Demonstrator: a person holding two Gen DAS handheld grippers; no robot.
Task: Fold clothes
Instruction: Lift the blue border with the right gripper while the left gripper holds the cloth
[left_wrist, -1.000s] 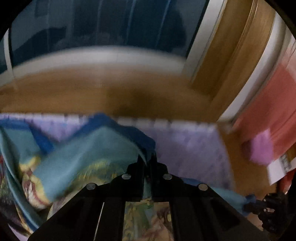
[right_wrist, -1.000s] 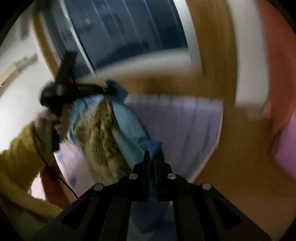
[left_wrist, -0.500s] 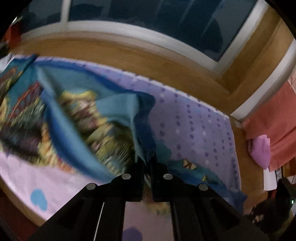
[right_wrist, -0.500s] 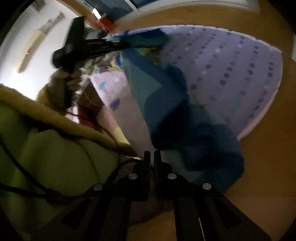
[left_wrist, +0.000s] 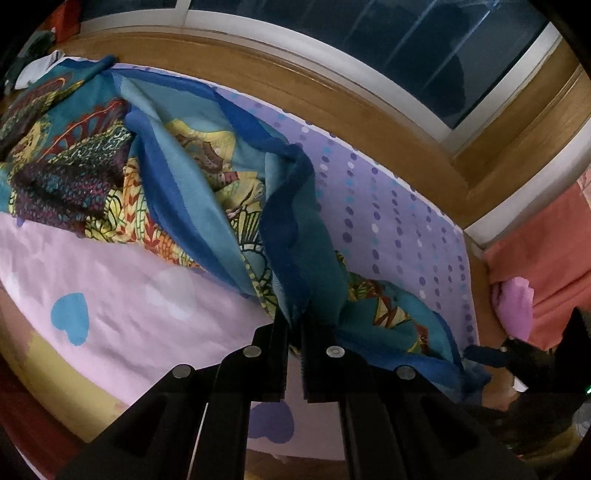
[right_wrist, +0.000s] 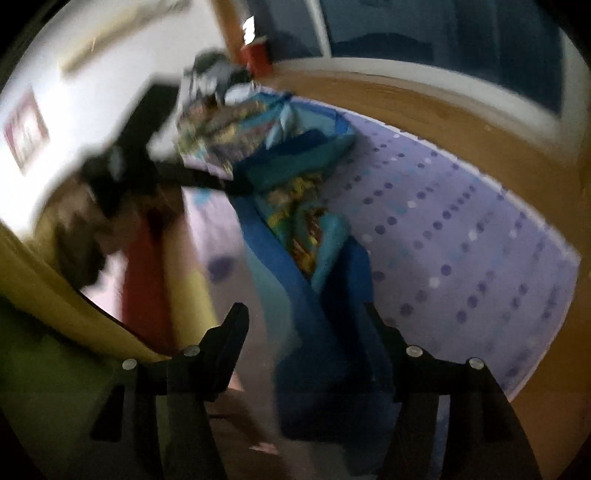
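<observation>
A blue-bordered cloth (left_wrist: 177, 173) with a yellow, red and dark print lies rumpled across the pink-and-purple bedsheet (left_wrist: 122, 295). My left gripper (left_wrist: 294, 326) is shut on a bunched blue edge of the cloth, which rises from the jaws in a twisted fold. In the blurred right wrist view, my right gripper (right_wrist: 303, 314) has its jaws opening wide. The cloth's blue edge (right_wrist: 325, 332) hangs loose between them, and neither pad presses on it. The left gripper (right_wrist: 207, 181) shows there as a dark bar at the cloth's far end.
A wooden ledge (left_wrist: 332, 92) and a dark window (left_wrist: 406, 40) run behind the bed. An orange-red cloth (left_wrist: 546, 236) and a pink item (left_wrist: 515, 306) lie at the right. A person's yellow sleeve (right_wrist: 55, 280) and green garment (right_wrist: 44, 369) fill the right view's lower left.
The right gripper's jaws have sprung apart and let go of the cloth's blue corner. The left gripper has swung over the bed, still gripping the cloth, which now lies more spread out.
</observation>
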